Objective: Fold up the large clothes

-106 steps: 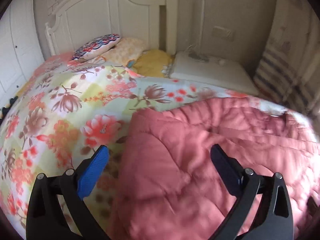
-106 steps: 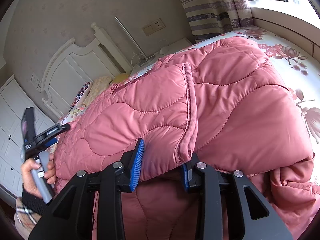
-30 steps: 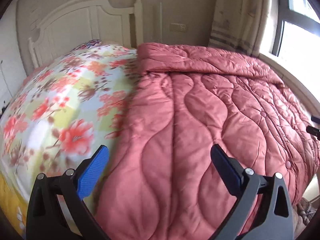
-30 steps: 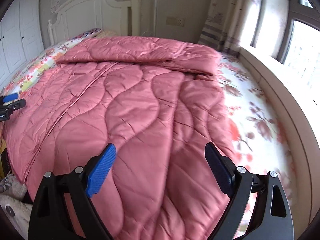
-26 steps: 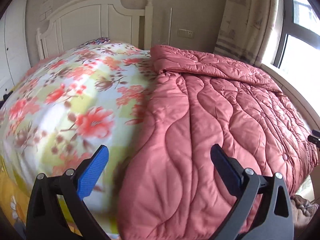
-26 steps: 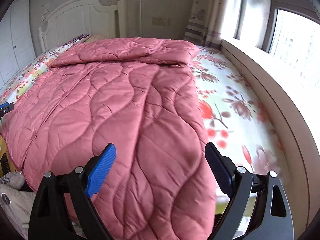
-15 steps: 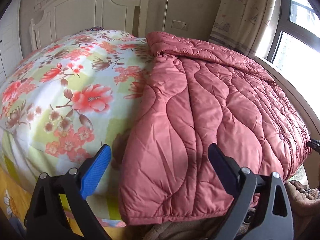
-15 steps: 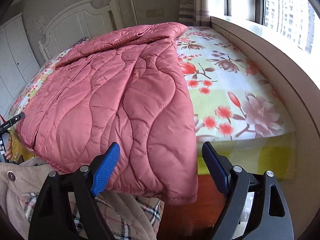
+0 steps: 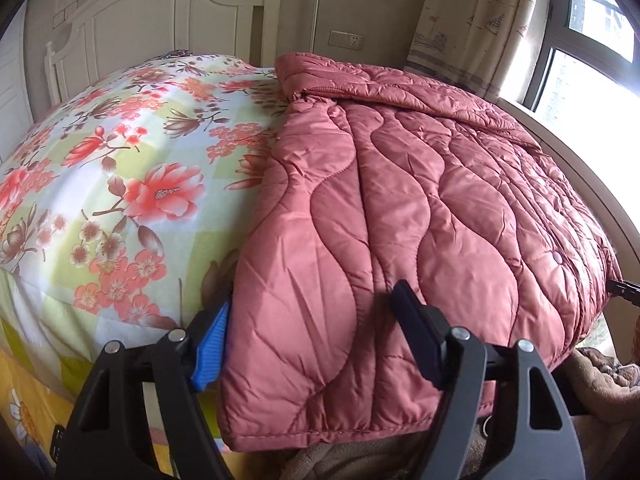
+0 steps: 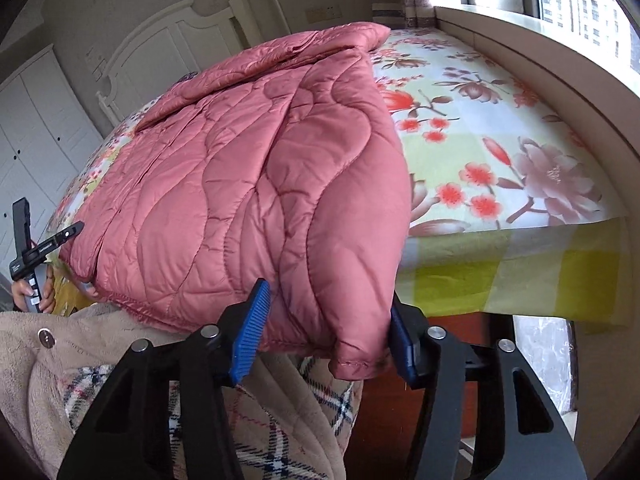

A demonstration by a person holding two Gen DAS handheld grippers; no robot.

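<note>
A large pink quilted coat [image 9: 400,208] lies spread on the bed, its hem hanging over the foot edge. My left gripper [image 9: 316,340] straddles the coat's left bottom corner, its jaws partly closed with the thick fabric between the pads. My right gripper [image 10: 326,340] straddles the right bottom corner of the coat [image 10: 256,184], its blue pads pressing the bunched hem from both sides. The left gripper also shows at the far left of the right wrist view [image 10: 36,248].
The bed has a floral sheet [image 9: 120,184] and a white headboard [image 9: 160,20]. A window ledge [image 10: 540,64] runs along the right. White wardrobes [image 10: 36,128] stand at left. The person's beige fleece robe [image 10: 100,360] is below the hem.
Both grippers have dropped back to the foot of the bed and narrowed from wide open onto the coat's two bottom corners.
</note>
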